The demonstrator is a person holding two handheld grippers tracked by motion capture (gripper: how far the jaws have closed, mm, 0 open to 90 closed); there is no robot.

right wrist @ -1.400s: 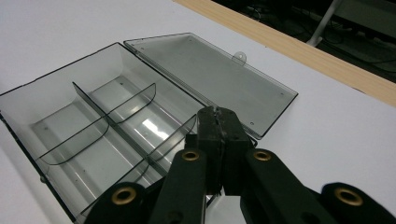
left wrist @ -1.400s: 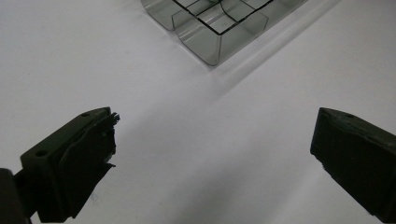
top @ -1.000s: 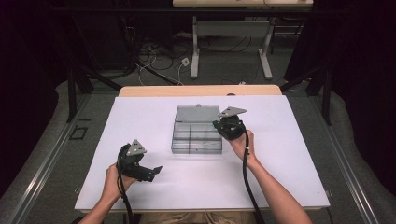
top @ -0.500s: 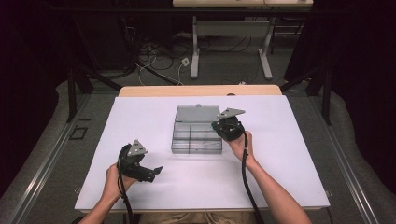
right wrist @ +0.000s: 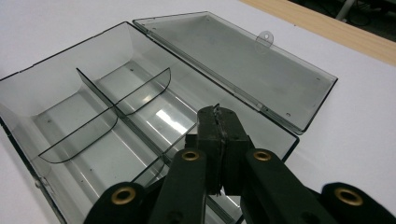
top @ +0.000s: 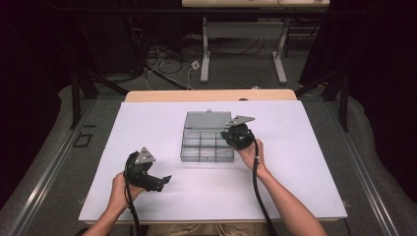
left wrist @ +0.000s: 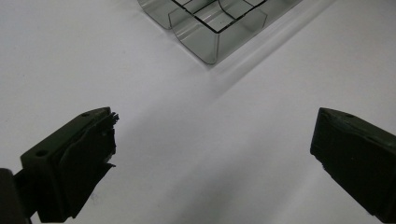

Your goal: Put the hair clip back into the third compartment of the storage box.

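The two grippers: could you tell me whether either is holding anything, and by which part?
Nothing is held: the left gripper is open over bare table, the right gripper shut and empty above the open box.

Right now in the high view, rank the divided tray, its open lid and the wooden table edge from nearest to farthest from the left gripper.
1. Divided tray, up and right of the left gripper.
2. Open lid, lying flat behind the tray.
3. Wooden table edge, at the far side.

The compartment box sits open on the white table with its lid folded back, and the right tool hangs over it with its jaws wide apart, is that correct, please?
Not quite: the right tool has its jaws pressed shut, with nothing between them, as the right gripper view shows. The rest holds: the compartment box sits open on the white table, lid folded back, with that tool over it.
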